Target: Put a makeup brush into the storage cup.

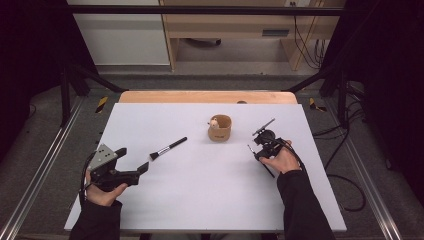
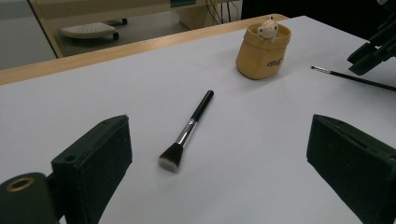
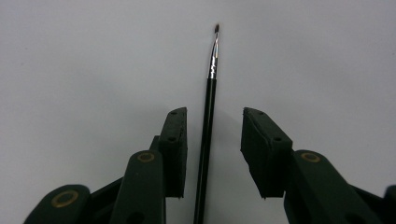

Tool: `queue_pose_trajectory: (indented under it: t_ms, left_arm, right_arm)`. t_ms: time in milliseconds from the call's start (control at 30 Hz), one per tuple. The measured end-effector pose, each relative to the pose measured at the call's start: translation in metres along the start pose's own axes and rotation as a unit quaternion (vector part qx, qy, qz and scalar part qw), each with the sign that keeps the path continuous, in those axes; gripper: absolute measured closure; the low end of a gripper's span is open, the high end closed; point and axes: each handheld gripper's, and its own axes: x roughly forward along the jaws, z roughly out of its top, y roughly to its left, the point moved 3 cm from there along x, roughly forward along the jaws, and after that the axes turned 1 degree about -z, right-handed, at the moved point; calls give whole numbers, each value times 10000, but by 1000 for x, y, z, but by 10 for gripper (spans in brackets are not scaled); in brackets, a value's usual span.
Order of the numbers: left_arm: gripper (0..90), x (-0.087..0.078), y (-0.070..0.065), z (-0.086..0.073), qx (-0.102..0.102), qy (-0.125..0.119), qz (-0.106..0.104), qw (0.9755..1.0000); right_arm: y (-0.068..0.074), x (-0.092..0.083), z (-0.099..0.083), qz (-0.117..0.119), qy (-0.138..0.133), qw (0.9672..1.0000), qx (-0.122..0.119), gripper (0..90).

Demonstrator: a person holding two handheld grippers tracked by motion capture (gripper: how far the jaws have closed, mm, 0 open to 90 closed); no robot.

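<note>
The desk [image 1: 200, 190] is plain white with a pale wooden far edge. The brush [image 2: 187, 133] has a black handle, silver ferrule and dark bristles tipped white. The cup [image 2: 262, 51] is tan with dark lettering. The thin brush [image 3: 208, 121] is black with a silver ferrule. Both hand-held grippers are black.

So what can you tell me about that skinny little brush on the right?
The thin brush has a long, slim black handle, a shiny silver collar and a tiny dark, pointed tip. It lies flat on the white table, off to the right of the yellow cup. It sits between the open jaws of the right gripper, close to the left jaw, but the jaws are not squeezing it. Whether it touches that jaw is hard to tell.
</note>
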Motion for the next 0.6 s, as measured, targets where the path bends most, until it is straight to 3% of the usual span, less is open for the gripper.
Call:
queue_pose_trajectory:
  t_ms: [600]
  left_arm:
    - [61, 2, 0, -1, 5, 38, 0, 10000]
  right_arm:
    - [0, 17, 5, 70, 260, 9996, -65, 727]
